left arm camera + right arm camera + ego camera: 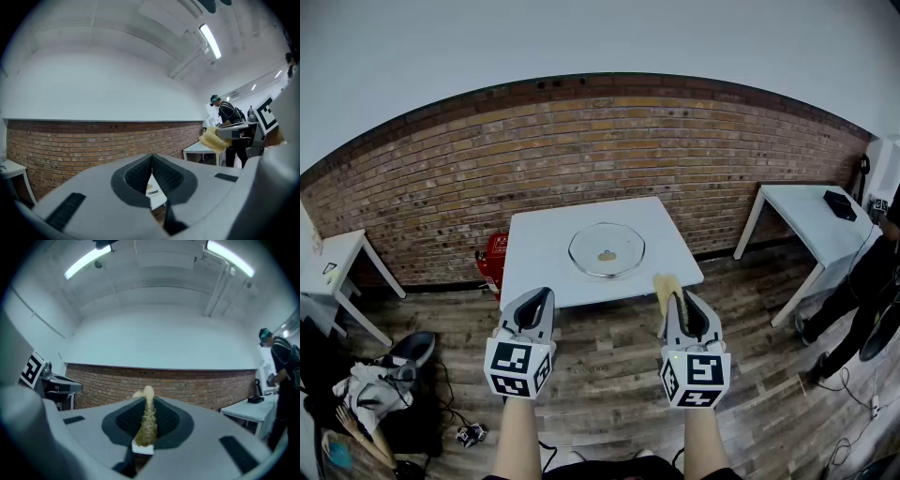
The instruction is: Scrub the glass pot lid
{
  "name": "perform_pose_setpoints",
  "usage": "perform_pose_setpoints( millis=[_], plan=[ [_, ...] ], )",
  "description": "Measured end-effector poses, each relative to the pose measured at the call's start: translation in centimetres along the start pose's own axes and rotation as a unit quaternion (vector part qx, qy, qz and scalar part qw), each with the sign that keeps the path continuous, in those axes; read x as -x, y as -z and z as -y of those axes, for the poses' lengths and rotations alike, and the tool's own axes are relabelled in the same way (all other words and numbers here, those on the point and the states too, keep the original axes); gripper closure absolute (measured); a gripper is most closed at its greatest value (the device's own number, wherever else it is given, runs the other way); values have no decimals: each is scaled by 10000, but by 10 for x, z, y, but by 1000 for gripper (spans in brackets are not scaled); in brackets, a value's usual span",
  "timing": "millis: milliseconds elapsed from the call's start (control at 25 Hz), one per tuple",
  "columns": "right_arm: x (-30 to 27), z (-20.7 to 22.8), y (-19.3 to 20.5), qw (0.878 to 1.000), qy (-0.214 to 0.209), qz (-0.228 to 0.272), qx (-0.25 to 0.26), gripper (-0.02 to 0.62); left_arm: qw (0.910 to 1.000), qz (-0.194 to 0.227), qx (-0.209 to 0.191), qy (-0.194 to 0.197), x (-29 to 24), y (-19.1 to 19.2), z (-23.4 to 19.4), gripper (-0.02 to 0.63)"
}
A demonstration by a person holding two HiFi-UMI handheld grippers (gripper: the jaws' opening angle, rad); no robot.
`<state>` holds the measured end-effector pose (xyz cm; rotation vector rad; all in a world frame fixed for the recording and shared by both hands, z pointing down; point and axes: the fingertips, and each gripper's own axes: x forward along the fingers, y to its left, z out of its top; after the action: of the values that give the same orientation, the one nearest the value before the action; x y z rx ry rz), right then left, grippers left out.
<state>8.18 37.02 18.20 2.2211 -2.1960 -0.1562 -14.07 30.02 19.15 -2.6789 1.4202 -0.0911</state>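
Our left gripper [540,296] is closed, empty; right gripper [677,302] pinches a sponge [666,286]. The glass pot lid [607,250] lies ahead between them.

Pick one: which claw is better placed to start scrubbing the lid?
Right. The right claw is shut on the sponge; the left claw is shut and empty. Both are short of the glass lid.

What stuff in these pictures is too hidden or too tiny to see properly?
- Head view: the glass lid is too small to tell if it is dirty, or what the brown spot in its middle is.
- Head view: the red thing is mostly hidden behind the table.
- Head view: the person is cut off by the right edge.
- Right gripper view: the right tongs squeeze the scrubber and hide its sides.
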Motion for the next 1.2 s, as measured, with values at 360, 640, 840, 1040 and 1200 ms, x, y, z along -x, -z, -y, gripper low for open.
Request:
perform_pose_setpoints(
  millis=[360,640,840,1040,1200],
  plan=[
    [-2,-4,-3,9999,-80,22,58,540,10000,-13,42,-21,0,0,1,595],
    [2,2,-3,9999,-62,79,-55,540,10000,-37,65,-33,1,0,9,595],
    [5,14,-2,9999,-33,108,-96,540,10000,-66,37,-23,-2,0,20,595],
    [8,29,3,9997,-139,111,-138,540,9999,-88,5,-73,-9,-1,38,595],
    [10,43,6,9994,-257,138,-169,540,9998,-84,-12,-172,-12,-2,53,595]
  ],
)
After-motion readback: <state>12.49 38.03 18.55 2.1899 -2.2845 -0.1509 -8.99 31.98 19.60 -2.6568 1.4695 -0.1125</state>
